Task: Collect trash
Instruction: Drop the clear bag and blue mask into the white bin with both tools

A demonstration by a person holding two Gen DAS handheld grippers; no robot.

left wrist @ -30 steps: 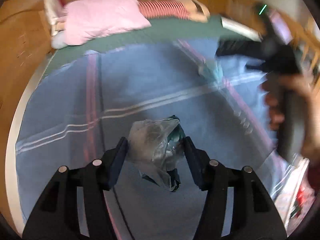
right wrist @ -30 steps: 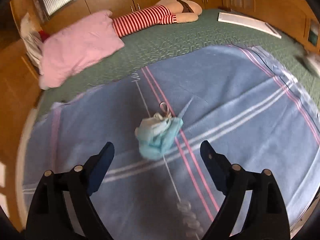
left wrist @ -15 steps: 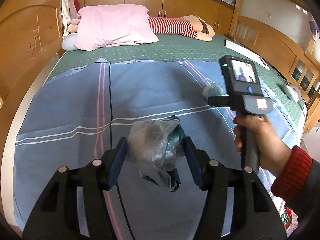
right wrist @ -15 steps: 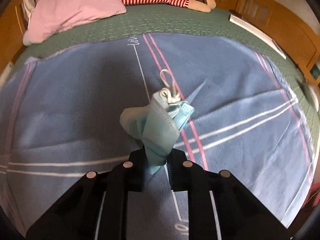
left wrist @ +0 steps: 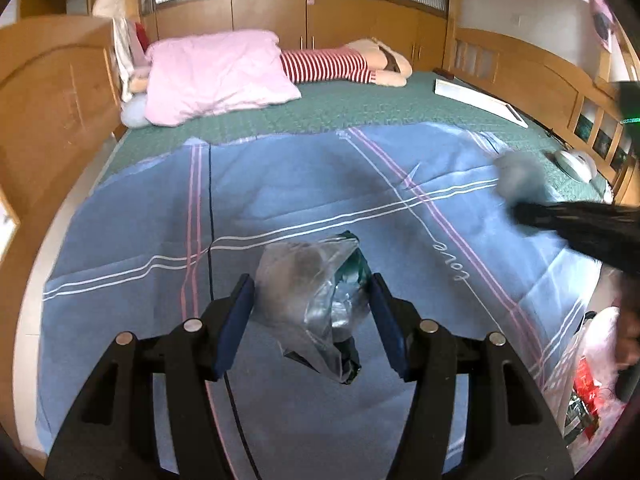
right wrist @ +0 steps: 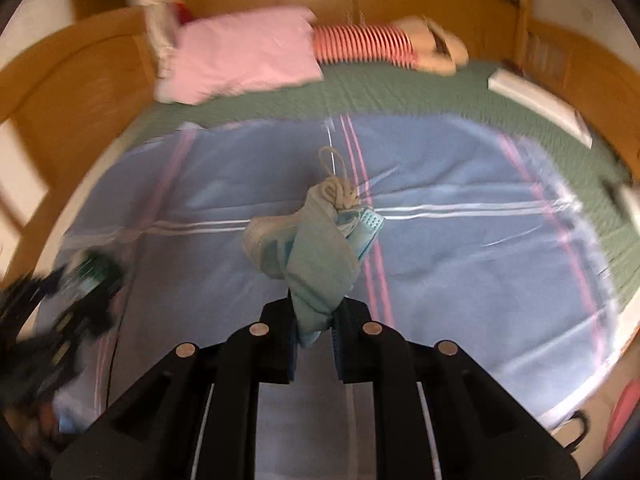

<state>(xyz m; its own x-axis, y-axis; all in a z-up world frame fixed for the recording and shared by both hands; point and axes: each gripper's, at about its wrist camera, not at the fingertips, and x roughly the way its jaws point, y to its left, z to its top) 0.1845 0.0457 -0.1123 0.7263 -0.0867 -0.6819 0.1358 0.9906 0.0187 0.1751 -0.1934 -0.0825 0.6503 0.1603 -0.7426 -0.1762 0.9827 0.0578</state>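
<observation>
My left gripper [left wrist: 312, 300] is shut on a crumpled silver and green foil wrapper [left wrist: 316, 300] and holds it above the blue striped blanket [left wrist: 280, 184]. My right gripper [right wrist: 314, 320] is shut on a crumpled light blue face mask [right wrist: 316, 256] with white ear loops, lifted off the blanket [right wrist: 460, 248]. In the left wrist view the right gripper [left wrist: 516, 204] is a blurred dark shape at the right with the mask [left wrist: 518, 178] at its tip. In the right wrist view the left gripper [right wrist: 104, 276] shows blurred at the left.
A pink pillow [left wrist: 216, 72] and a striped stuffed doll [left wrist: 344, 64] lie at the head of the green bed [left wrist: 360, 108]. A white flat box [left wrist: 476, 100] lies at the right. A plastic bag with trash [left wrist: 588, 384] hangs at the bed's lower right edge. Wooden bed frames surround it.
My right gripper closed on the face mask and lifted it off the blanket, moving right and back. My left gripper keeps holding the wrapper, and its view has tilted up.
</observation>
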